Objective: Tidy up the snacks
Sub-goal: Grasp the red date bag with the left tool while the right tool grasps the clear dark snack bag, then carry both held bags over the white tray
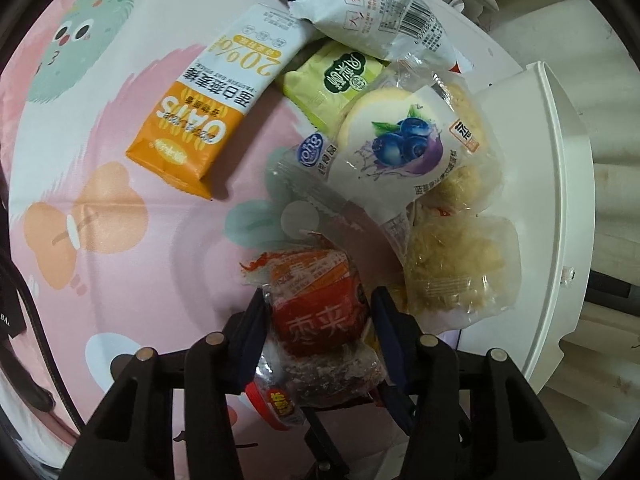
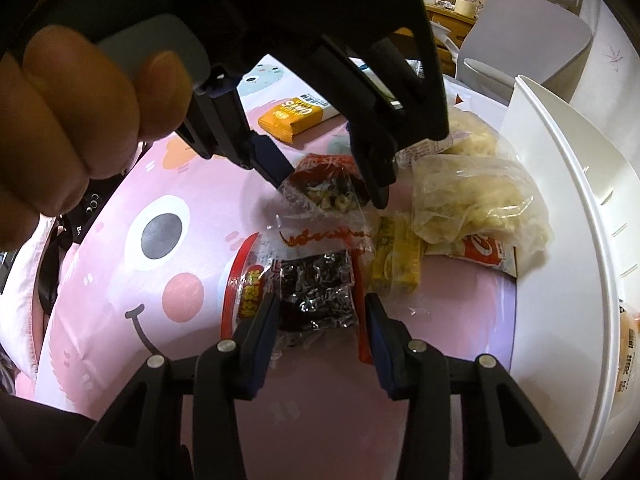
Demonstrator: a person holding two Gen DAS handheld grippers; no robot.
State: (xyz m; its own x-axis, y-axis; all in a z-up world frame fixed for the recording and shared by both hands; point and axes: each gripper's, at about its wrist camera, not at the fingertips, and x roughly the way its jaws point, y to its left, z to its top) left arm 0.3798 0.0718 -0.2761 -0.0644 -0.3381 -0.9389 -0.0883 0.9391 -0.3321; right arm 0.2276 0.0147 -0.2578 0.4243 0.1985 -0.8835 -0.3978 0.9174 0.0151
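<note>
The left tool [image 1: 320, 316] is clenched on a red-and-clear plastic snack packet [image 1: 316, 312] printed with large white Chinese characters; its two blue-padded fingers [image 1: 256, 320] press the packet's sides, and the packet rests low over the pink cartoon-printed cloth on the surface [image 1: 100, 272]. In the right wrist view the same left tool [image 2: 332, 184] comes in from above, pinching that red packet [image 2: 324, 192] at its top end.

The right tool [image 2: 320, 320] brackets a clear plastic packet of dark, glossy pieces with a red edge [image 2: 316, 292] — the pads lie against its two sides, grasping it where it lies on the cloth, just in front of the red packet. A yellow wrapped bar [image 2: 396, 264] lies just beside it, toward the white plastic bin wall [image 2: 560, 200].

Beyond the left tool, an orange-and-white bar wrapper [image 1: 204, 112] reads "OATS" and "20%". Near it lie a pale green packet with a round green logo [image 1: 336, 80], a clear-wrapped round cake bearing a blueberry picture [image 1: 404, 140], and a white pouch with a barcode [image 1: 380, 12] — all heaped together. Two clear bags of pale yellow shredded-topped pastry [image 1: 460, 268] lie against the white bin [image 1: 560, 200].

A person's hand [image 2: 80, 120] grips the left tool's handle.
</note>
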